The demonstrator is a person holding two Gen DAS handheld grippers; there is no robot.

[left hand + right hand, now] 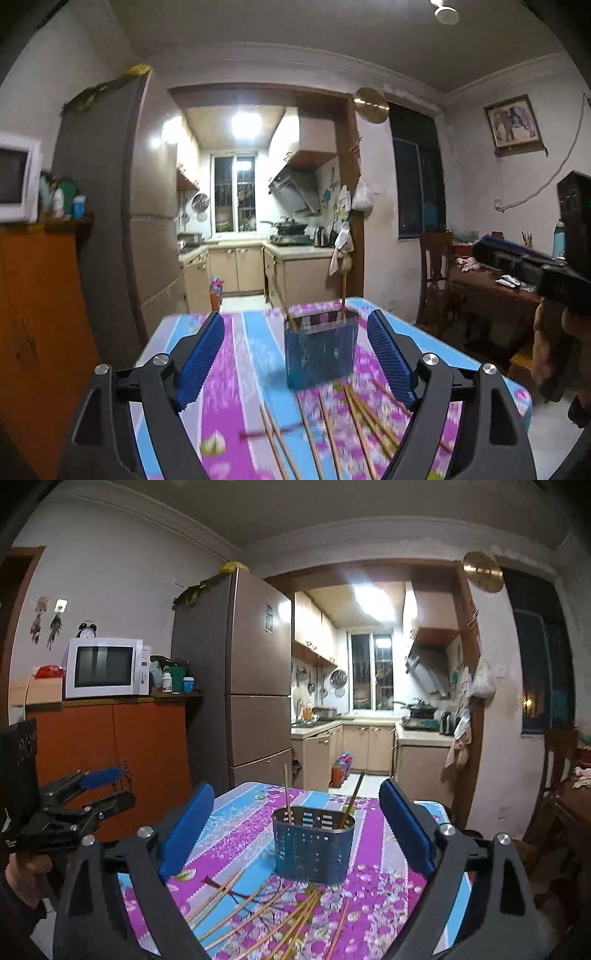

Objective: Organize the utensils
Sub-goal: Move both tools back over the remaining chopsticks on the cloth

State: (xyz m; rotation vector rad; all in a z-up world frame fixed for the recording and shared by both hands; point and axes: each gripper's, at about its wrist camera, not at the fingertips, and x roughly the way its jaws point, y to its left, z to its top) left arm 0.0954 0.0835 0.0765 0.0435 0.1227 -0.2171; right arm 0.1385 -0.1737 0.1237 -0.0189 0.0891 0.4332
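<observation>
A blue perforated utensil holder (314, 845) stands upright in the middle of a table with a pink and blue floral cloth (236, 834). Two chopsticks (286, 794) lean inside it. Several loose chopsticks (266, 912) lie fanned on the cloth in front of the holder (319, 354), also seen in the left wrist view as loose chopsticks (354, 424). My left gripper (295, 325) is open and empty, short of the holder. My right gripper (295, 792) is open and empty too, above the loose chopsticks. In the right wrist view the left gripper (110, 790) shows at the left, held in a hand.
A tall brown fridge (255, 672) and an orange cabinet (110, 760) with a microwave (105, 666) stand left of the table. A wooden chair (436, 266) and a cluttered side table (495, 291) are to the right. A kitchen doorway lies beyond the far table edge.
</observation>
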